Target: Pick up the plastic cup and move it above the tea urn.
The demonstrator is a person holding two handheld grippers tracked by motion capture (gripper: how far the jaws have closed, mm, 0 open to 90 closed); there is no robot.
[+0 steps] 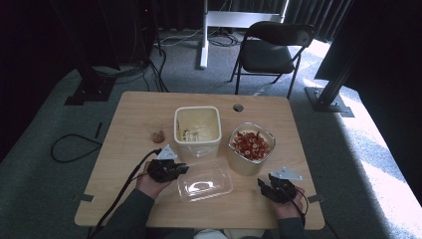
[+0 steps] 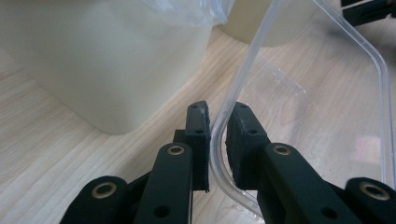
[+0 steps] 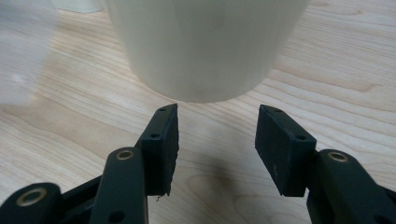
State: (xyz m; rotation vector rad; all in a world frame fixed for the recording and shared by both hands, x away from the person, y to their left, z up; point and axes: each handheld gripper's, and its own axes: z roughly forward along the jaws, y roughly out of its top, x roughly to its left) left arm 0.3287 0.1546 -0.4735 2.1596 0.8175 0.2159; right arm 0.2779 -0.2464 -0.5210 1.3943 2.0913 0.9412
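We are noting a clear plastic lid (image 1: 204,185), rectangular with rounded corners, lying in the lower centre of the high view on the wooden table (image 1: 134,119), its long axis running left to right, slightly up to the right. We are seeing the left gripper (image 1: 182,170) clamping the lid's left rim between its pads. The right gripper (image 1: 262,185), lower right, is standing with jaws apart on nothing, facing the cream container of red pieces (image 1: 251,147).

Clear lid (image 1: 204,184), cream tub (image 1: 197,131), black tools
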